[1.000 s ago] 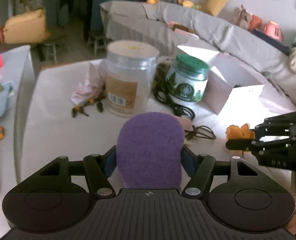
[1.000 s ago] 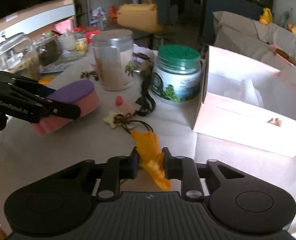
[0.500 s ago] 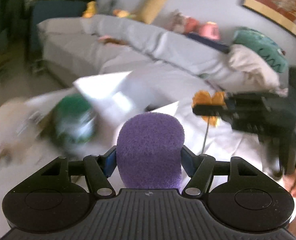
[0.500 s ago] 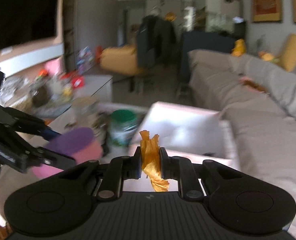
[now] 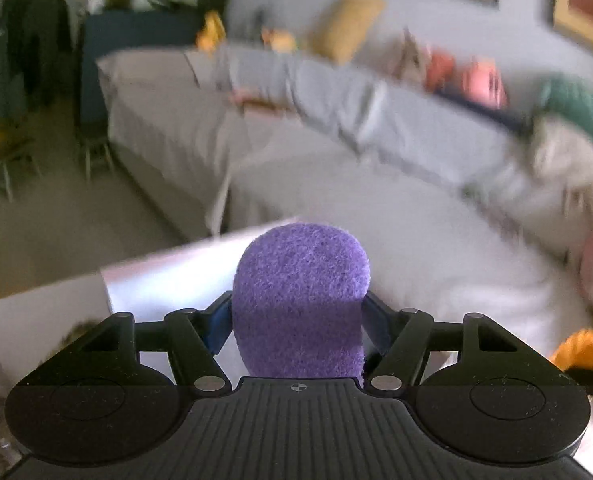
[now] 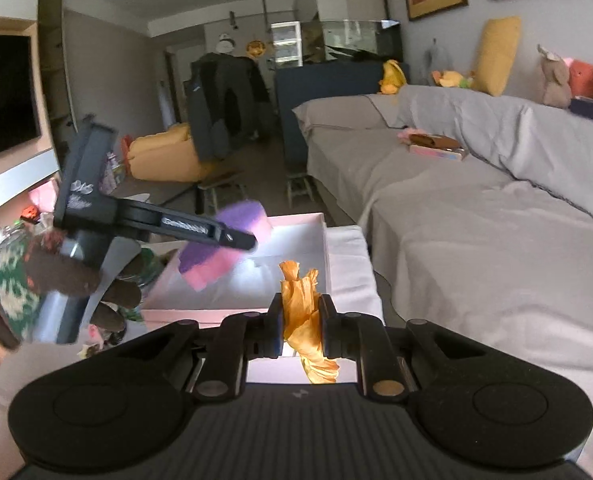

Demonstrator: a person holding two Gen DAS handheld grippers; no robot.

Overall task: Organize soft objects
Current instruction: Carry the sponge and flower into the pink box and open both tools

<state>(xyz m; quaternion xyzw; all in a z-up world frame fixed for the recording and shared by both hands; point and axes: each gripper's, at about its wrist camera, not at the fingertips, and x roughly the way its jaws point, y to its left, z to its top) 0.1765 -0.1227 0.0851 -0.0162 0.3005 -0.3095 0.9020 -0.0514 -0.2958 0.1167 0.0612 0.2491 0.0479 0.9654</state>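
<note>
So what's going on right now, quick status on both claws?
Left gripper shut on purple-and-pink foam sponge, above open white cardboard box. Right gripper shut on orange crinkled fabric piece, near box. Nothing blocking.

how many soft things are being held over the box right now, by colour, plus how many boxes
purple-and-pink sponge, in the left gripper: 1
orange fabric piece, in the right gripper: 1
white open box: 1
total: 3

Sponge (image 6: 220,248) over box (image 6: 296,236); sofa (image 6: 476,208) right of box.
</note>
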